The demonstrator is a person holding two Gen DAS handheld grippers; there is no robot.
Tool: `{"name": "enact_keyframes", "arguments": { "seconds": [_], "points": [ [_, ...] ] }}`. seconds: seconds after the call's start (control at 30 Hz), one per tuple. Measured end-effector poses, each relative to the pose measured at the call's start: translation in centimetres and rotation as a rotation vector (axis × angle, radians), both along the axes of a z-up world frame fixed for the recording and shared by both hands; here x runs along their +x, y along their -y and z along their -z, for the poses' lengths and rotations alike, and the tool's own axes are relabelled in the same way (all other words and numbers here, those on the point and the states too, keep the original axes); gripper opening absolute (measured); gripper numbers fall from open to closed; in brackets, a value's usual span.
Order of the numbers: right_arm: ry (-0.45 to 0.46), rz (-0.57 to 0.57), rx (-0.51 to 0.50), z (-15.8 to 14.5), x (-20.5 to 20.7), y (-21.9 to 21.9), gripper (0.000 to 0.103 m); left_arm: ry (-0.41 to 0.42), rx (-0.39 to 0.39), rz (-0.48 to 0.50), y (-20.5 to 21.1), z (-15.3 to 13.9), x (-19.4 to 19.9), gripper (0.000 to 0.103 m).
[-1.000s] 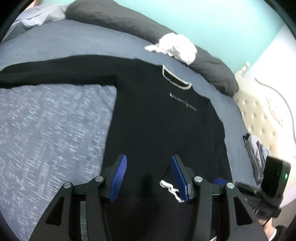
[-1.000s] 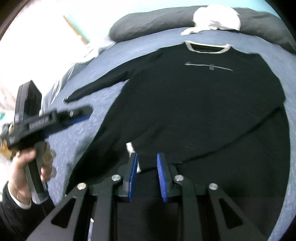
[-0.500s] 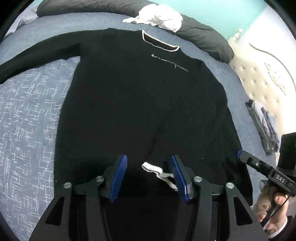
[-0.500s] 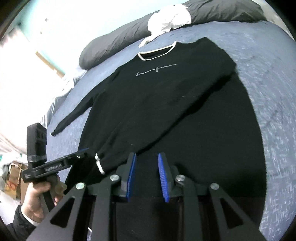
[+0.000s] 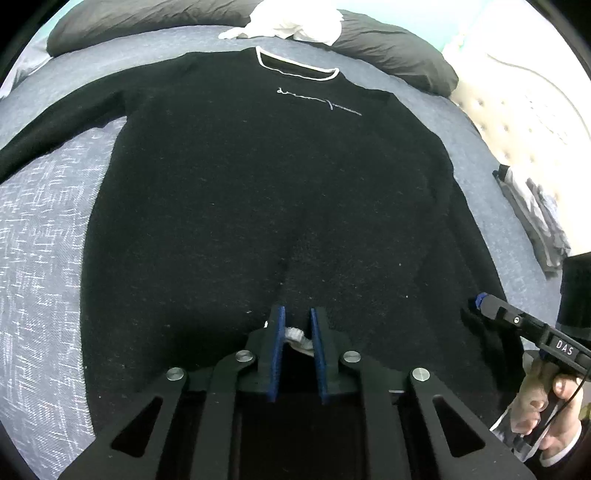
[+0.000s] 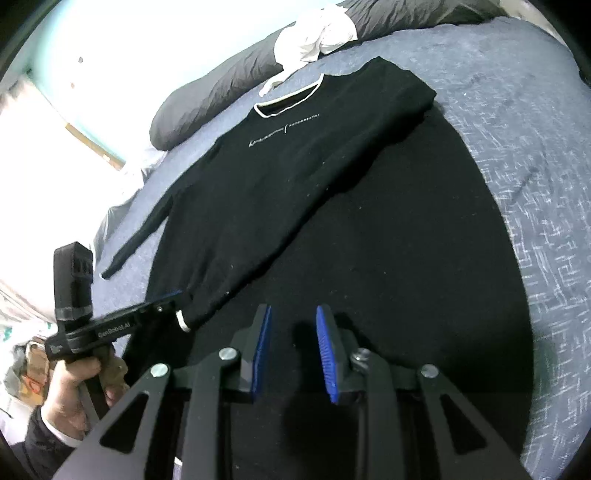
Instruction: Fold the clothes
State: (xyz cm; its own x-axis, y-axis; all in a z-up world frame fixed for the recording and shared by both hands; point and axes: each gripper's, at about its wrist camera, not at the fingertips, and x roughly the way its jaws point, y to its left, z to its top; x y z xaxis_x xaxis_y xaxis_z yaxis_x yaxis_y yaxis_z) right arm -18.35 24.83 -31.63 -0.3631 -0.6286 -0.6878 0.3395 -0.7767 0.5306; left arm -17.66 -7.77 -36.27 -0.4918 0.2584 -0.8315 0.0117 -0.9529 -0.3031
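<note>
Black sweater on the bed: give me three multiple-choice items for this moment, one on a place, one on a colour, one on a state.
1. Where does the white garment lie?
A. on the dark pillow beyond the neckline
B. on the sweater's hem
C. on the floor

2. What colour is the trim of the neckline on the black sweater?
A. red
B. white
C. yellow

3. How does the sleeve on the right gripper's side lie?
A. stretched out over the blue bedcover
B. folded across the body
C. hanging off the bed

A: it sits on the pillow past the collar.
B: a pale band rims the collar.
B: it crosses the front, its white cuff between the closing left gripper.
</note>
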Motion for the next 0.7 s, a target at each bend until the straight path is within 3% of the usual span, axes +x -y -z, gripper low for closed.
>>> {"name": "enact_keyframes", "arguments": {
  "seconds": [0.27,0.43,0.7],
  "points": [
    [0.011,0.007,-0.020,0.4,0.3,-0.4,0.025,0.001,-0.015,0.010,-0.4,0.1,-0.5,0.015],
    [0.014,0.009,-0.019,0.6,0.4,-0.3,0.025,-0.008,-0.018,0.008,-0.5,-0.1,-0.6,0.005],
    [0.016,0.016,-0.026,0.8,0.4,-0.6,0.025,-0.081,-0.019,-0.002,0.2,-3.2,-0.1,0.004]
  ]
}}
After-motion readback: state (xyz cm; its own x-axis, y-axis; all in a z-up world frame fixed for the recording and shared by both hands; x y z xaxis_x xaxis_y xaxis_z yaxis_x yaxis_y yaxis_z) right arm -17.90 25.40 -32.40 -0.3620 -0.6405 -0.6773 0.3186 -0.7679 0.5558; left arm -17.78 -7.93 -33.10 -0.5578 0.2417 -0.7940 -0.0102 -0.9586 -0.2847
